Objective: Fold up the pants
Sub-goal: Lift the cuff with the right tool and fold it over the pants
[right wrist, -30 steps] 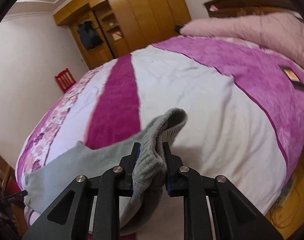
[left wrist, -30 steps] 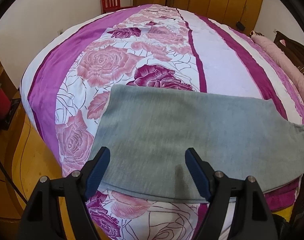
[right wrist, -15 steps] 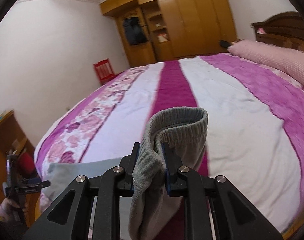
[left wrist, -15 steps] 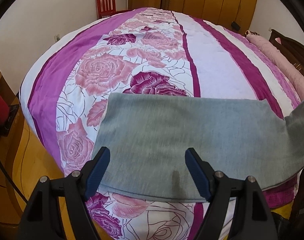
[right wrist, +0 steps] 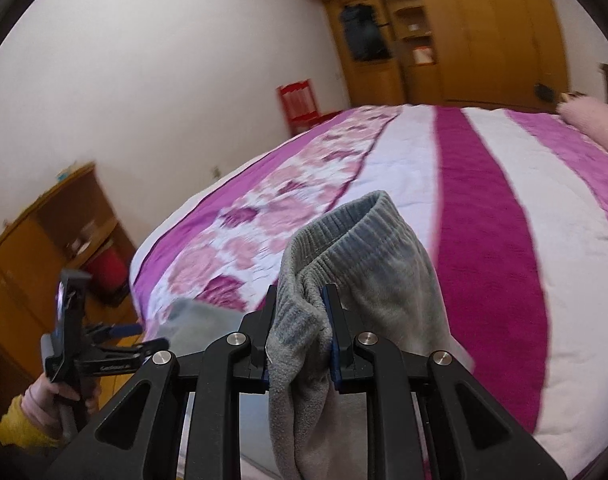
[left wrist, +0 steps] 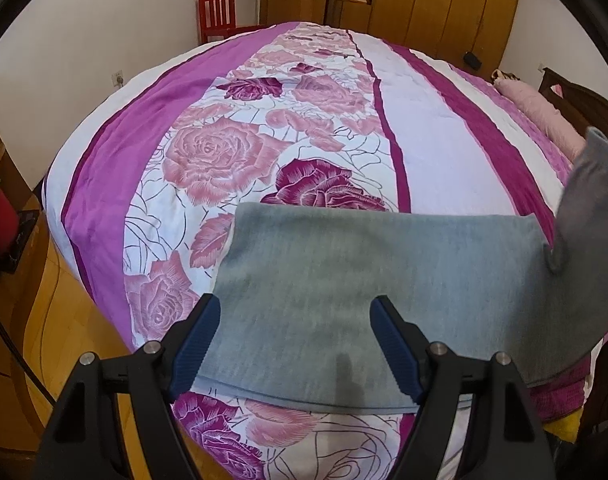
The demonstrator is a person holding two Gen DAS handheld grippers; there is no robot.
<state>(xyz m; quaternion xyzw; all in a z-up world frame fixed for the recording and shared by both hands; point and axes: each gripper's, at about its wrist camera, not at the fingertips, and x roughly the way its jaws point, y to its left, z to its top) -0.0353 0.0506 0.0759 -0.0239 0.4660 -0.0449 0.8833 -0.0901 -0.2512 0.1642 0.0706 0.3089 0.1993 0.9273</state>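
Grey pants (left wrist: 363,280) lie flat across the near end of the bed. My left gripper (left wrist: 296,340) hovers open just above their near edge, nothing between its blue pads (left wrist: 196,340). At the right, the waistband end (left wrist: 591,184) is lifted off the bed. My right gripper (right wrist: 300,320) is shut on the ribbed grey waistband (right wrist: 355,236), which bunches up between its fingers and hangs below them. The left gripper (right wrist: 116,330), held in a hand, shows at the lower left of the right wrist view.
The bed (left wrist: 152,140) has a purple, white and rose-patterned cover. A red chair (left wrist: 216,16) and wooden wardrobes (left wrist: 423,0) stand at the far end. A pink rolled blanket (left wrist: 539,108) lies along the right side. Wooden furniture (right wrist: 44,248) stands left of the bed.
My right gripper has lifted the waistband end higher and carried it leftward over the bed. The left gripper has stayed open above the pants' near edge.
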